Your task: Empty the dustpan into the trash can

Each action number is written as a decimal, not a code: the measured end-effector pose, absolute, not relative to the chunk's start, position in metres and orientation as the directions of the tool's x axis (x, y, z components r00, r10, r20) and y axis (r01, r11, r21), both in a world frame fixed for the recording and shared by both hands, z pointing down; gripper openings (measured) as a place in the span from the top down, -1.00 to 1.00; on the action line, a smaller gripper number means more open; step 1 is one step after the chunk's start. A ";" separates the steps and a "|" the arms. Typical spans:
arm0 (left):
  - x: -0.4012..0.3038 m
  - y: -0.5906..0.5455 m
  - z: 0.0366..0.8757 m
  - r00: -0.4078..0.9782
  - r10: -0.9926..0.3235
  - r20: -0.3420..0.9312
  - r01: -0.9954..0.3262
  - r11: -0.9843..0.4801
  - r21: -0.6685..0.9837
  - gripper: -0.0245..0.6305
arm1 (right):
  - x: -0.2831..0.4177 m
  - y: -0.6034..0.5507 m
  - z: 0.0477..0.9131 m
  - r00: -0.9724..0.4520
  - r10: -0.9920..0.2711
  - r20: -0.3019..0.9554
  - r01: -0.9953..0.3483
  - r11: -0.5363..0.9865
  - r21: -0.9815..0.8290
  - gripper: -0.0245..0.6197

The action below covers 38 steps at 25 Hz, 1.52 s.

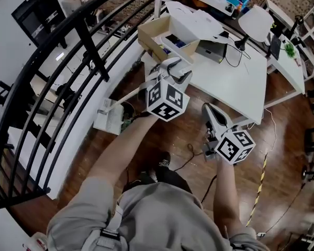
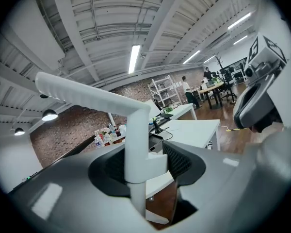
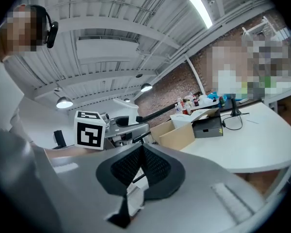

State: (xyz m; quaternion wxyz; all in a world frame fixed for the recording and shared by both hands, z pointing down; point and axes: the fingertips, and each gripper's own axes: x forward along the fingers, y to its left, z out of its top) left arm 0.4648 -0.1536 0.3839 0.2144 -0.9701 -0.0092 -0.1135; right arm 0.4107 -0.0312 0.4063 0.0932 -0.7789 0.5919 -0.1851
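Right gripper (image 3: 139,154): it is held low, just in front of the person. Its two black pads are together and nothing is between them.
Left gripper (image 1: 174,71): it is held a little farther forward and to the left of the right one. Its jaws are clamped on the white handle (image 2: 136,130) of the dustpan. Above the jaws the handle rises and then bends to the left.
Dustpan (image 1: 108,117): white, at the lower end of the handle and to the left of the left gripper. It is low over the wooden floor (image 1: 172,140), near the foot of the white wall. Whether it touches the floor cannot be told.
Table (image 1: 235,82): white, beyond both grippers, with an open cardboard box (image 1: 154,41) at its left end.
Railing (image 1: 52,51): black, curving along the left side.
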 end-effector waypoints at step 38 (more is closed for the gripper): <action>0.473 -0.134 0.390 0.949 -0.213 0.231 -0.087 -0.885 -0.458 0.30 | 0.473 0.010 0.389 0.108 -0.989 0.102 -0.910 -0.139 -0.391 0.93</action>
